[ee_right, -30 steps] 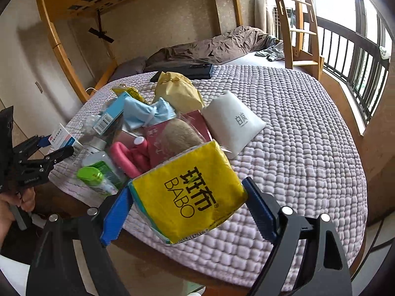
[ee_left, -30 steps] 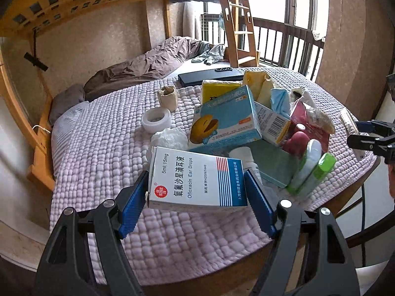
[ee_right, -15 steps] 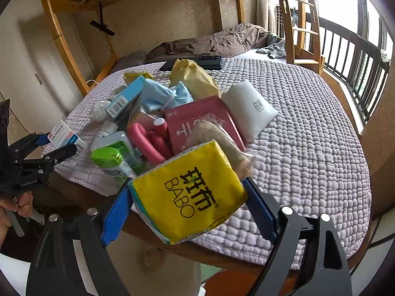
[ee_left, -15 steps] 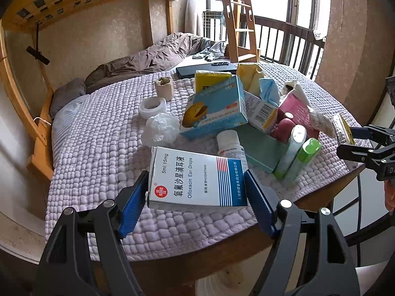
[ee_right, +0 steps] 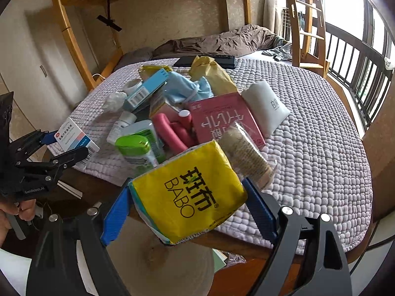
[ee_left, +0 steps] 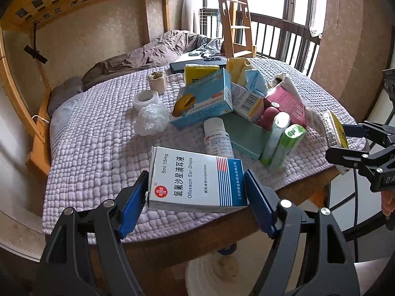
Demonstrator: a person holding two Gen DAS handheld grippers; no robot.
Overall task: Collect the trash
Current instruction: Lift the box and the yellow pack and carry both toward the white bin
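A: What do your left fingers (ee_left: 138,202) have?

B: They stand fairly wide, and both blue pads press the ends of a white ear drops box (ee_left: 195,180). My left gripper (ee_left: 195,206) holds it clear of the quilt, over the wooden edge of the counter (ee_left: 303,190).

A: And the right?

B: My right gripper (ee_right: 188,213) is clamped the same way on a yellow BABO tissue pack (ee_right: 187,197), pads against its two sides. The soft pack bulges between them. It hangs past the counter's edge, above a pale round bin (ee_right: 160,266).

A: What lies beyond them?

B: A lilac quilt (ee_left: 98,148) covers the counter, and the remaining trash sits on it in a heap: a white pill bottle (ee_left: 217,137) on its side, two green-capped tubes (ee_left: 284,143), a blue carton (ee_left: 205,101), a pink packet (ee_right: 224,120), red foam rollers (ee_right: 172,130), a crumpled blue mask (ee_right: 187,88) and a white pouch (ee_right: 266,106). A wad of white tissue (ee_left: 153,119) and a tape roll (ee_left: 147,100) lie just left of the heap.

A: Further back?

B: A wooden bunk bed (ee_right: 74,37) with a rumpled brown duvet (ee_right: 222,42).
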